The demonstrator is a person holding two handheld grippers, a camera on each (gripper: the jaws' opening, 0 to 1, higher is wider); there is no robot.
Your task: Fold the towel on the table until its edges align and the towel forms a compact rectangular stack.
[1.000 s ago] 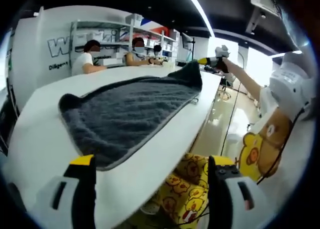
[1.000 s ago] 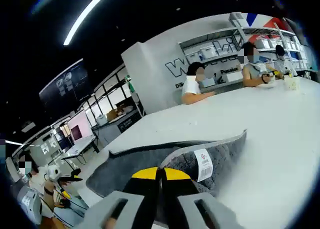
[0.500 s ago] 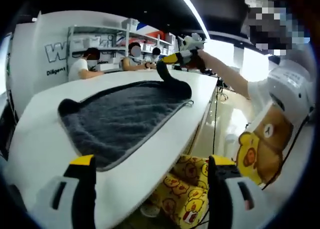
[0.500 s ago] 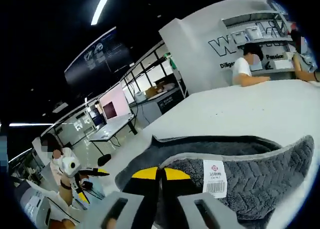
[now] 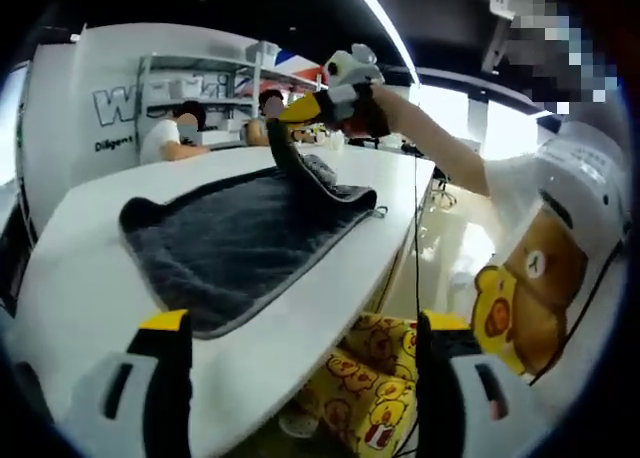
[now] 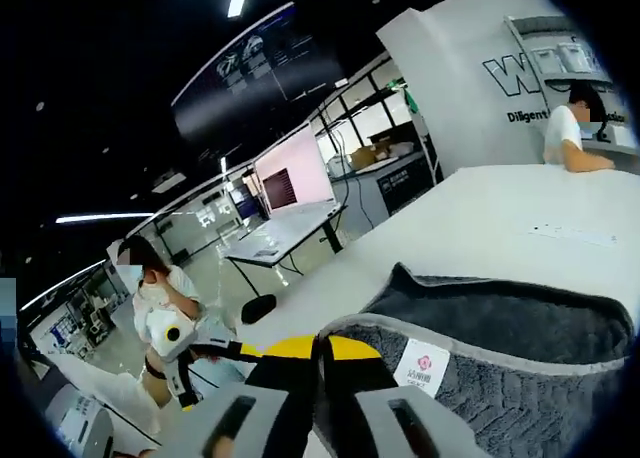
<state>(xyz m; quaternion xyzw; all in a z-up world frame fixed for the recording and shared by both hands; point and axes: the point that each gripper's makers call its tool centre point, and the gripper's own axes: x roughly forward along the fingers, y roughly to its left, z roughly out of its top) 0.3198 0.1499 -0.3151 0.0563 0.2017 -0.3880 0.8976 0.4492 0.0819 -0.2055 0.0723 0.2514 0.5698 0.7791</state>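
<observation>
Right gripper (image 6: 320, 353) is pinching the dark grey fluffy towel (image 5: 240, 228) corner, lifting it off the white table (image 5: 80, 278); left gripper (image 5: 300, 323) is hanging wide, empty.

Your left gripper (image 5: 300, 378) is hanging with its jaws spread wide apart, nothing between the yellow-tipped fingers (image 5: 165, 323). Your right gripper (image 6: 320, 353) is pinching its jaws tight together, the towel's grey-bound corner (image 6: 350, 328) caught between the fingertips. In the left gripper view that right gripper (image 5: 300, 106) is being held up ahead of the left fingers, your right hand (image 5: 352, 113) wrapped round it and your right arm (image 5: 450, 158) stretching out nearly straight.
</observation>
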